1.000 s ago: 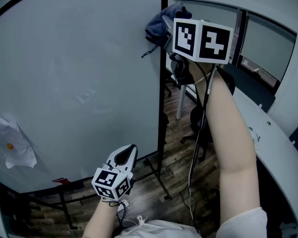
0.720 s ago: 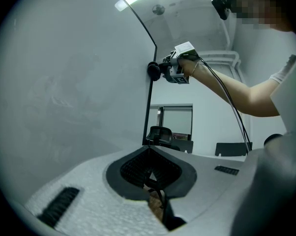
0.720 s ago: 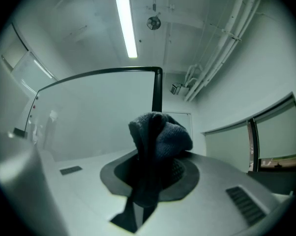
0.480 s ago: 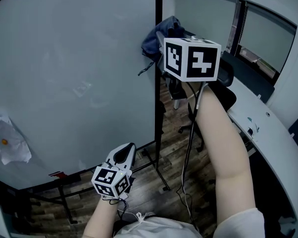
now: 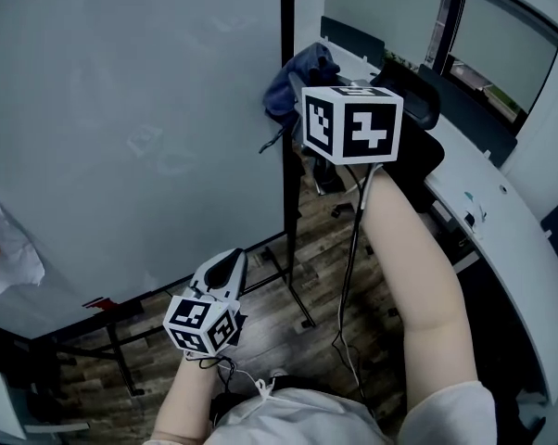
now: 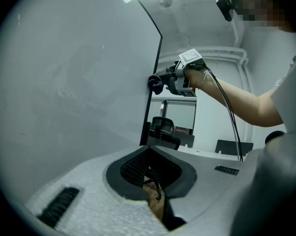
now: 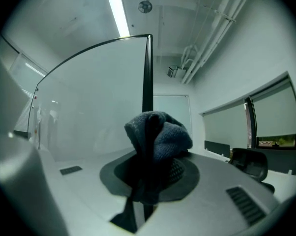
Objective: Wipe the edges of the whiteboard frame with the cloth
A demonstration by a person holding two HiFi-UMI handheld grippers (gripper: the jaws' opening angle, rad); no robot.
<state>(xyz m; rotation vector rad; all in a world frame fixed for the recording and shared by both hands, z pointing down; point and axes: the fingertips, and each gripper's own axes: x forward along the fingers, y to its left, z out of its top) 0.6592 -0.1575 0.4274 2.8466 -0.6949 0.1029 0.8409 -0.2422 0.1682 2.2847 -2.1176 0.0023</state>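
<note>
Starting well to the left of the frame's upright edge [image 5: 286,184], a crumpled sheet of paper [image 5: 8,256] clings to the whiteboard [image 5: 131,100], whose pale face fills everything on that side of the edge. Nearer the edge, low down by its foot, your left claw [image 5: 225,273] hangs idle. Its jaws are together with nothing between them, and they point up toward the board's bottom corner.

On the edge itself, partway up, is the cloth [image 7: 158,134], a dark blue bundle held in your right claw [image 7: 150,173]. The jaws are clamped on its lower folds, so the bunched top pokes out in front. In the right gripper view the dark strip runs straight up behind the bundle. The cloth therefore lies dead ahead of the claw and looks pressed to the strip, though contact is hard to confirm.

The edge's long axis is vertical, so I judge your next stroke must run along it, up or down. Use the right hand, which alone carries the cloth and is by far the nearer.

Right of the edge stand an office chair [image 5: 418,109] and, farther out, a curved white bench [image 5: 511,239]. Mind the trailing cable [image 5: 351,258] as your arm travels.
</note>
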